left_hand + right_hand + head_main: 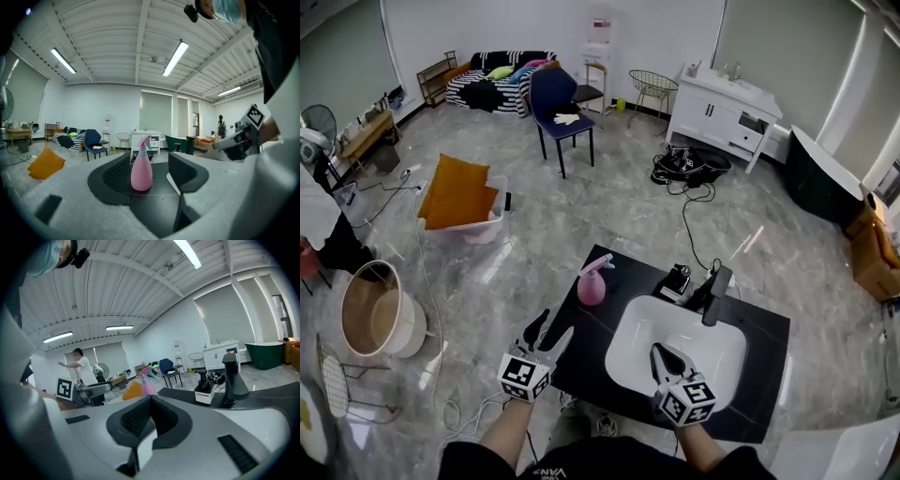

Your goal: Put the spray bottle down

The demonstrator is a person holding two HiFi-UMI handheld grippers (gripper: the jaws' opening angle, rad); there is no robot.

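Bottle (592, 281): I see it upright on the black surface (586, 366), left of the sink (619, 352), nothing gripping it
Left hand-held gripper (551, 330): jaws wide and empty, pointed at the bottle, near it but apart
Right hand-held gripper (661, 354): jaws closed together, nothing held, over the sink

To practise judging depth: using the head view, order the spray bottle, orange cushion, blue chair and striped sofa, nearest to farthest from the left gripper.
1. spray bottle, on the counter ahead of the left gripper
2. orange cushion, off left
3. blue chair, mid-room
4. striped sofa, farthest back
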